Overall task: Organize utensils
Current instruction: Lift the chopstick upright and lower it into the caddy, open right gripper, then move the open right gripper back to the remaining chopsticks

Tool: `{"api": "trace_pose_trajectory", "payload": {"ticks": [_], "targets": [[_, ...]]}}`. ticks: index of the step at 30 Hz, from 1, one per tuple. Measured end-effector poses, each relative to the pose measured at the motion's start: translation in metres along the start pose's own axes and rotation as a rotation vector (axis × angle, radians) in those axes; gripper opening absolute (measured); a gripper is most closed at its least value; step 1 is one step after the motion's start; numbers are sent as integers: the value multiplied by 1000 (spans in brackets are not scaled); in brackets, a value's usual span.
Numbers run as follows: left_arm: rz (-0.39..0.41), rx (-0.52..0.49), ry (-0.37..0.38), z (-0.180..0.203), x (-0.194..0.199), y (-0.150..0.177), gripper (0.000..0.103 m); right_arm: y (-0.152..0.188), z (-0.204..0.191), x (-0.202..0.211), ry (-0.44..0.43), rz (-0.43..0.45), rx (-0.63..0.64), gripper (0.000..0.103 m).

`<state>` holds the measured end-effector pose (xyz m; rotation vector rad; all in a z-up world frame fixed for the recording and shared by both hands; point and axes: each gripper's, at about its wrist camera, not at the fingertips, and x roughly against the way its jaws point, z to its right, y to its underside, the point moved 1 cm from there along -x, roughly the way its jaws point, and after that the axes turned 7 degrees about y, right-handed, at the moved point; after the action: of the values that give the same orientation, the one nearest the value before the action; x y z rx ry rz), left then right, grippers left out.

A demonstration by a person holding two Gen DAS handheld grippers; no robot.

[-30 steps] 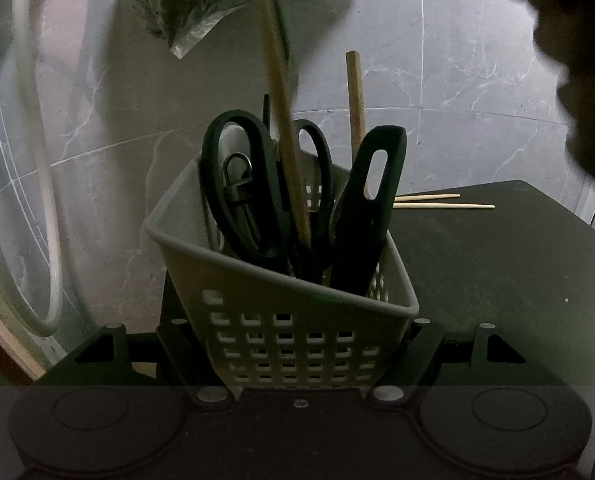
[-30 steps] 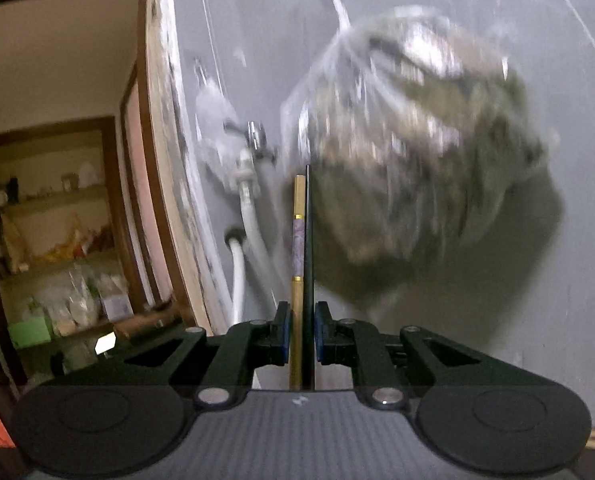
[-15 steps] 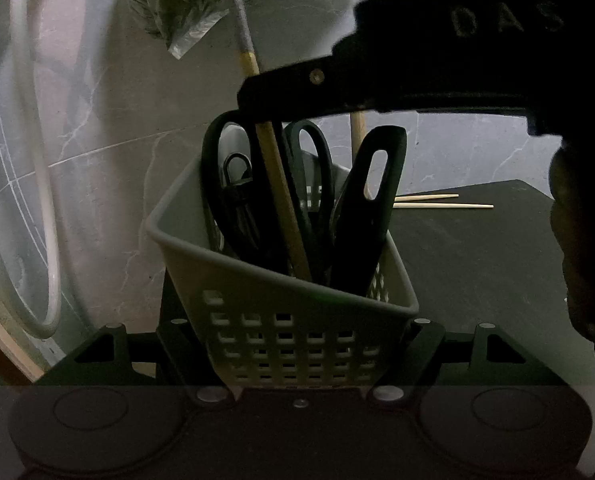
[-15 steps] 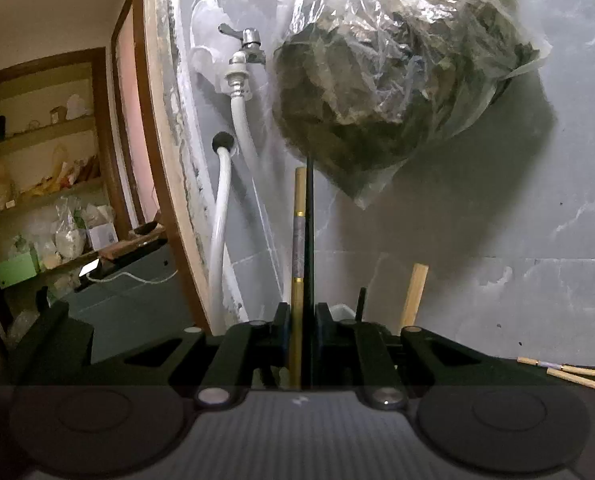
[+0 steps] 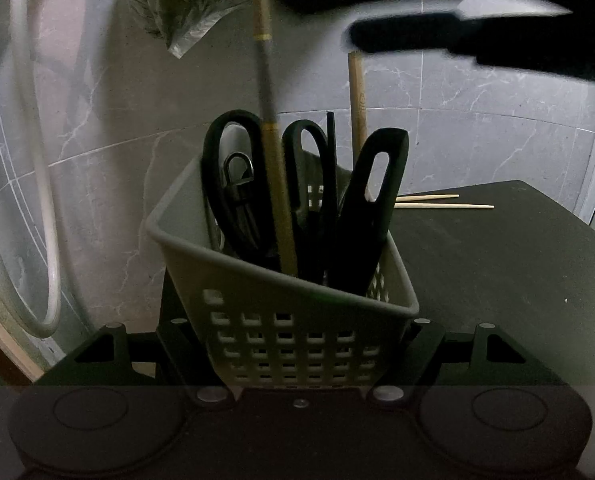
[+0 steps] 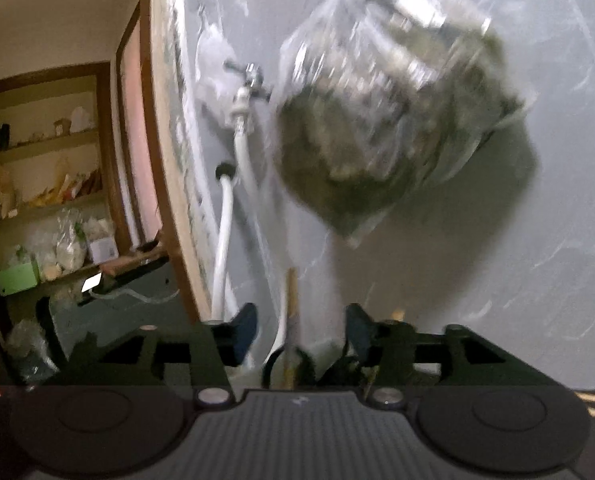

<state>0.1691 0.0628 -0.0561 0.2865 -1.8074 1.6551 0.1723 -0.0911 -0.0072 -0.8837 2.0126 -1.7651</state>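
A grey perforated basket [image 5: 281, 308] stands on the dark table, and my left gripper [image 5: 293, 336] is shut on its sides. In it stand black scissors [image 5: 233, 184], a black-handled utensil [image 5: 377, 200], a wooden handle [image 5: 356, 96], a tan chopstick [image 5: 273, 184] with a grey band and a black chopstick [image 5: 331, 168]. My right gripper [image 6: 299, 332] hovers above the basket, its jaws opening. The tan chopstick [image 6: 292, 300] stands between the pads, touching neither. Two more pale chopsticks [image 5: 441, 202] lie on the table behind the basket.
A clear plastic bag of greens [image 6: 377, 120] hangs on the grey marble wall above the basket. A tap [image 6: 249, 80] and white hose [image 5: 37, 200] run down the wall at the left. Past a door frame are shelves [image 6: 49, 200]. The dark table [image 5: 497, 280] extends right.
My right gripper lowered the tan and black chopsticks into the basket, then its jaws spread and let them go. The left gripper and basket have not moved.
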Motion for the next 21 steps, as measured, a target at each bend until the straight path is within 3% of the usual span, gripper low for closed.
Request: {"api": "trace_pose_trajectory", "payload": {"ticks": [2,7,11,16,21], "targets": [[-1,1,-1,0,0,0,77,-8,15,12,23,26,-38,87],[-3,3,-4,1,0,0,77,-15,76,21,117,-15,-112,102],[-6,8,-12,2,1,0,77,-5,138,4,154,-207,-95,103],[-11,19,-28,6,1,0,77,16,202,-29,201,-410,31,103],[-21,38,-56,13,0,-3,77,29,246,-69,159,-571,147,103]]}}
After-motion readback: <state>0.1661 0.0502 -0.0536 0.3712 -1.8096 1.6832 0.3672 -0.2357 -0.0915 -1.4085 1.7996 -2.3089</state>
